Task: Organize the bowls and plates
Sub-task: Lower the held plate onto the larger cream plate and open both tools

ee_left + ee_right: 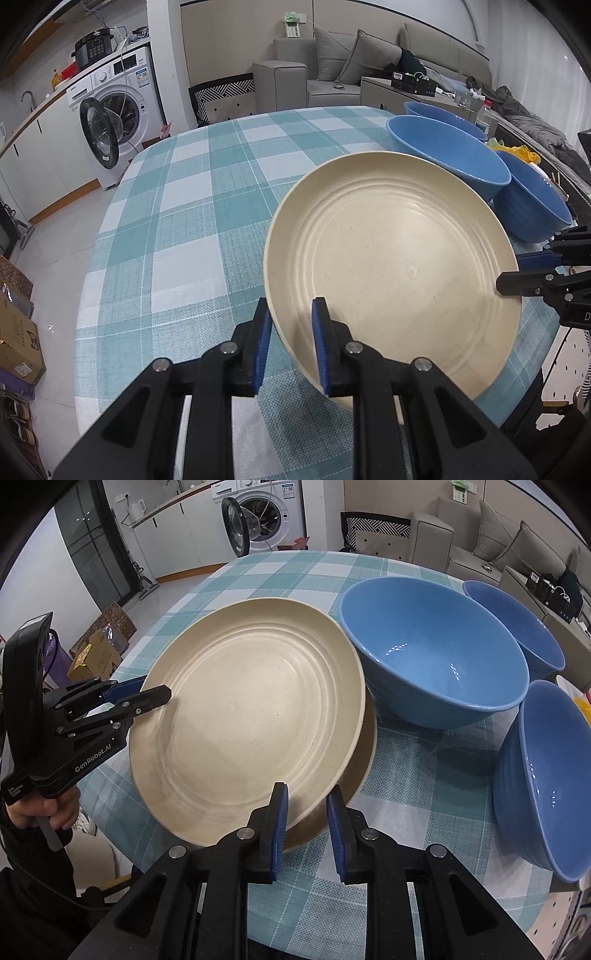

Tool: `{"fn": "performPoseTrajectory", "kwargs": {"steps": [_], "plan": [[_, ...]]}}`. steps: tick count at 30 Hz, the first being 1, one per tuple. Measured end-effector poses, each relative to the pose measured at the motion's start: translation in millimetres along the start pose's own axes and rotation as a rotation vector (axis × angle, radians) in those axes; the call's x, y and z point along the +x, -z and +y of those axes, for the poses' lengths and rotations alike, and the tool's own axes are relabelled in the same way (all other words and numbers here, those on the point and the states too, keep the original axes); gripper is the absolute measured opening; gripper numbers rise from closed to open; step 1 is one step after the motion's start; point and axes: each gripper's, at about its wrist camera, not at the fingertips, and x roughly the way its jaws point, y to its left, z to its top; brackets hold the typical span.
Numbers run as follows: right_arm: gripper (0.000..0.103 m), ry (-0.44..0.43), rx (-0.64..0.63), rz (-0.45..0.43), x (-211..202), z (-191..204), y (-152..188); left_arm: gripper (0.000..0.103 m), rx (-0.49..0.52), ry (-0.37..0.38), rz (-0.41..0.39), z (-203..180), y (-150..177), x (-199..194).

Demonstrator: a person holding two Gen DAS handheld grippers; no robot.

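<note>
A cream ribbed plate (399,266) (251,709) hangs tilted over a second, darker plate (365,753) on the checked tablecloth (424,794). My left gripper (291,306) (147,694) is shut on the cream plate's left rim, one finger inside and one outside. On the near rim, my right gripper (308,794) (517,273) is shut on the same plate, with the lower plate's edge just beside its outer finger. Three blue bowls stand to the right: a large one (436,650) touching the plates, one behind it (517,627) and one at the right edge (546,775).
The round table's bare checked cloth (192,206) stretches left and far of the plates. A washing machine (110,122) with its door open, a grey sofa (332,62) and cardboard boxes (18,332) stand beyond. A hand (48,808) grips the left gripper's handle.
</note>
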Motion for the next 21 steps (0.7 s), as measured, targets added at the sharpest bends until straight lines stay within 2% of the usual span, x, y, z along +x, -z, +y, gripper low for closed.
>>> {"fn": "performPoseTrajectory", "kwargs": {"steps": [21], "plan": [[0.027,0.083,-0.068,0.016,6,12,4,0.023,0.069,-0.098,0.008,-18,1,6]]}}
